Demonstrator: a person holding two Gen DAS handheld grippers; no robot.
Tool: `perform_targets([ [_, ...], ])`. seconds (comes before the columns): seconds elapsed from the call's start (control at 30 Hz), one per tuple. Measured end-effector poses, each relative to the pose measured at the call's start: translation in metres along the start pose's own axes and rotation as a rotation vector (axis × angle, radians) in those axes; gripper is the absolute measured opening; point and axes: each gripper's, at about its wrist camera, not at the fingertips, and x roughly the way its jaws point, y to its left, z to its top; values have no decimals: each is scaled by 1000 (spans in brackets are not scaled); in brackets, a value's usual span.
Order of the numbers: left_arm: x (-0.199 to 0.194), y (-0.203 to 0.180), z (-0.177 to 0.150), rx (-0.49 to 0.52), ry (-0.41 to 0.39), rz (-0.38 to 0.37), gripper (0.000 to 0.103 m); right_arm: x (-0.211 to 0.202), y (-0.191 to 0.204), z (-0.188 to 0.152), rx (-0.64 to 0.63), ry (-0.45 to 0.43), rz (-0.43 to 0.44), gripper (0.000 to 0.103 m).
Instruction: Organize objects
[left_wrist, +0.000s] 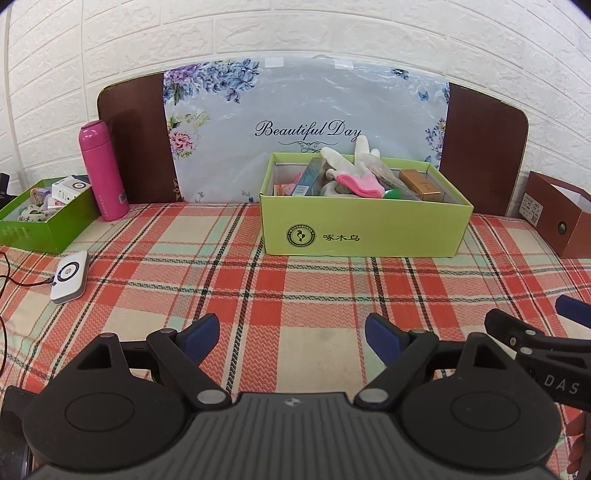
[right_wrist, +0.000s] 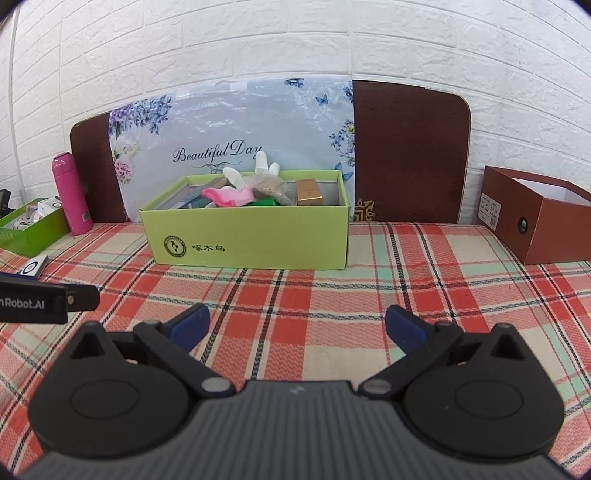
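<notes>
Hovering over the plaid surface (left_wrist: 295, 295), left gripper (left_wrist: 291, 338) and right gripper (right_wrist: 297, 328) hold jaws spread, empty, facing the light-green box (left_wrist: 364, 225) of clutter.

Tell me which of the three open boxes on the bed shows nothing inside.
The brown box at the far right: only its bare white interior shows. The light green box and the dark green box visibly hold items.

We see bare checked cloth on the table (left_wrist: 295, 295) ahead. The light green box (left_wrist: 364, 232) blocks the middle, the pink bottle (left_wrist: 103, 171) and dark green box (left_wrist: 44, 218) stand left, the brown box (right_wrist: 546, 218) right.
</notes>
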Motion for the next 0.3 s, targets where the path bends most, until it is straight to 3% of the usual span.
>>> perform_targets([
  [0.3, -7, -6, -3, 35, -21, 7, 90, -3, -3, -2, 10, 3, -9, 103],
])
